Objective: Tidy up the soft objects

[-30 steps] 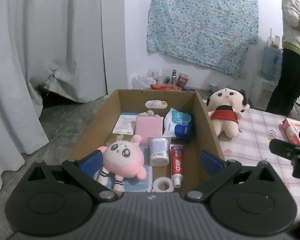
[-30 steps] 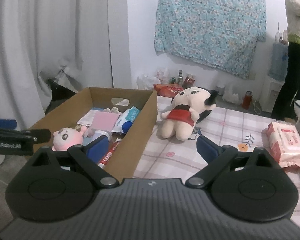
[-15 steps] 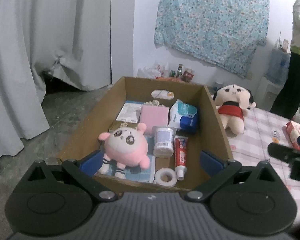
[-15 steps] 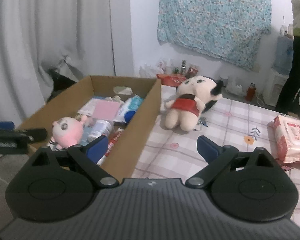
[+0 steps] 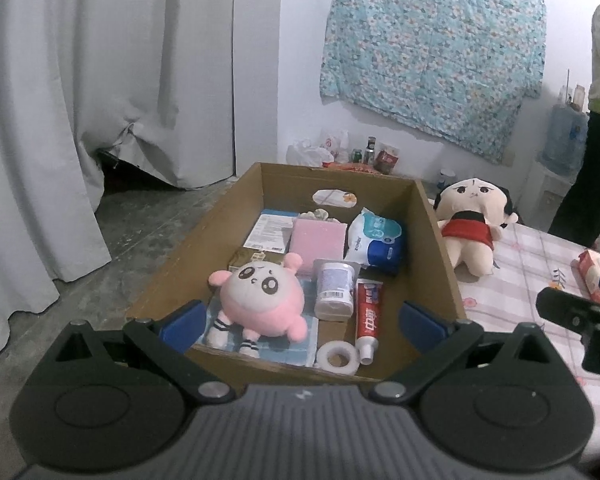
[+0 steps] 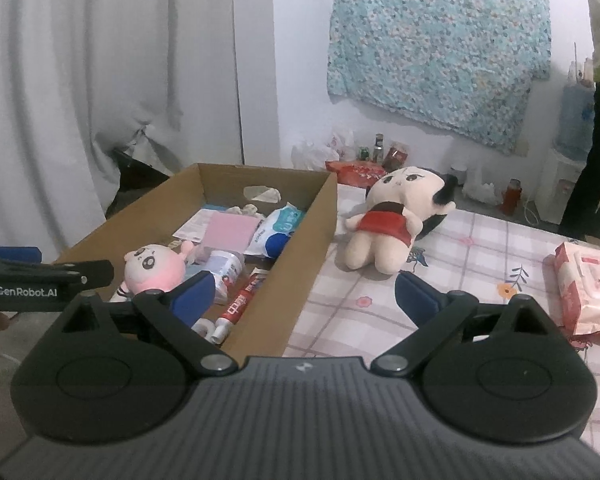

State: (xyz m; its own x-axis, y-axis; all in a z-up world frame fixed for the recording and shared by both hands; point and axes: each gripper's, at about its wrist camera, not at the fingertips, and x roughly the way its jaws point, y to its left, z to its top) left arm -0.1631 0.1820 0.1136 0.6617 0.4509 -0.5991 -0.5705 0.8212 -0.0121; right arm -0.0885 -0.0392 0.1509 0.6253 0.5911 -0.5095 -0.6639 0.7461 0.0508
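Fingers of your left gripper (image 5: 300, 318) are spread wide and grasp nothing; they hang over the near wall of the cardboard box (image 5: 436, 240), one blue pad on either side of the things at its near end. Between those pads, the pink plush (image 5: 264, 300) lies on its back on a blue cloth in the box's near left corner, face up. Just to its right stands a small white jar (image 5: 334, 290), then a red toothpaste tube (image 5: 368, 314) lying along the right wall, with a roll of white tape (image 5: 337, 357) against the near wall. Farther in, a pink pad (image 5: 319, 236), a blue-and-white tissue pack (image 5: 376, 236) and a printed leaflet (image 5: 270, 232) fill the far half. Your right gripper (image 6: 304, 294) is likewise released and empty, its left pad over the box's near right corner and its right pad over the checked cloth (image 6: 480, 240). On that cloth, just beside the box's right wall near its far end, the doll in red (image 6: 392, 220) lies face up. A pink wipes pack (image 6: 586, 284) rests well apart at the cloth's right edge. A person (image 5: 598, 120) stands at the far right.
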